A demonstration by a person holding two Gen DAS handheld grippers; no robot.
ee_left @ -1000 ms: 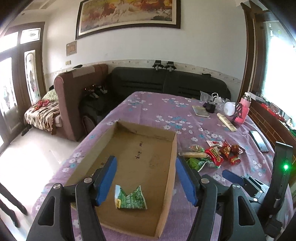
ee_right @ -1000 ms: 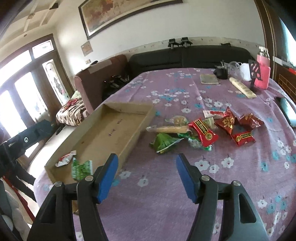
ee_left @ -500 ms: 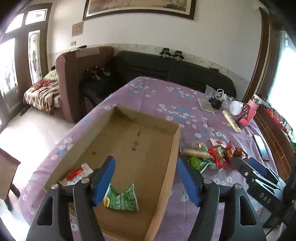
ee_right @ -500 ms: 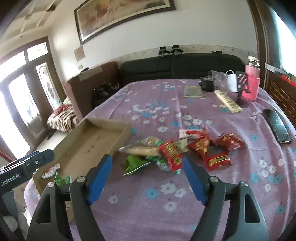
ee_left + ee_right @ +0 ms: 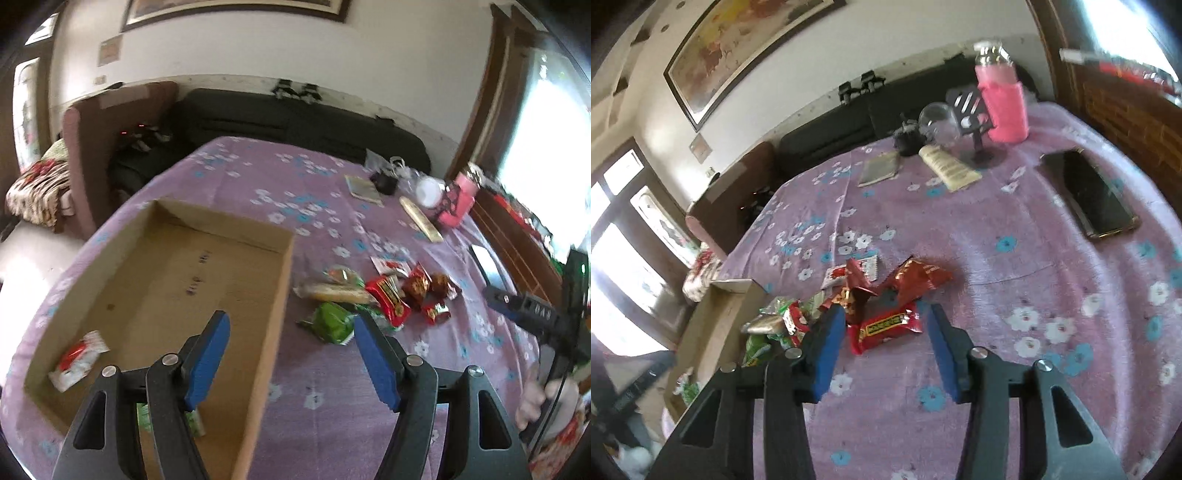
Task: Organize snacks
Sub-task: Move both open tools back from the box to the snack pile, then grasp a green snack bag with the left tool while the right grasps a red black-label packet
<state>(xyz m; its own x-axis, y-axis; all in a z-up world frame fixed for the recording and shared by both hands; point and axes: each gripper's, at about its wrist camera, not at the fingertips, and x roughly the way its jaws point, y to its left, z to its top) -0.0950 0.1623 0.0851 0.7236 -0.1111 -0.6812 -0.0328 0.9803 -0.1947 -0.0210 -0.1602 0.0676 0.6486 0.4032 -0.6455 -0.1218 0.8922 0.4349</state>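
The right gripper [image 5: 886, 325] has just been closing around the red foil snack packet [image 5: 886, 326], low centre of frame, pads not yet pressing. It should be squeezed mid-body, lifted clear, then carried to the brown cardboard tray [image 5: 716, 325] at lower left.

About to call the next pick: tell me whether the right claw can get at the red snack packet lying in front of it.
Probably yes. The red snack packet lies flat between the right claw's blue pads, which have just been closing and don't yet press on it; only crumpled red wrappers crowd its far side.
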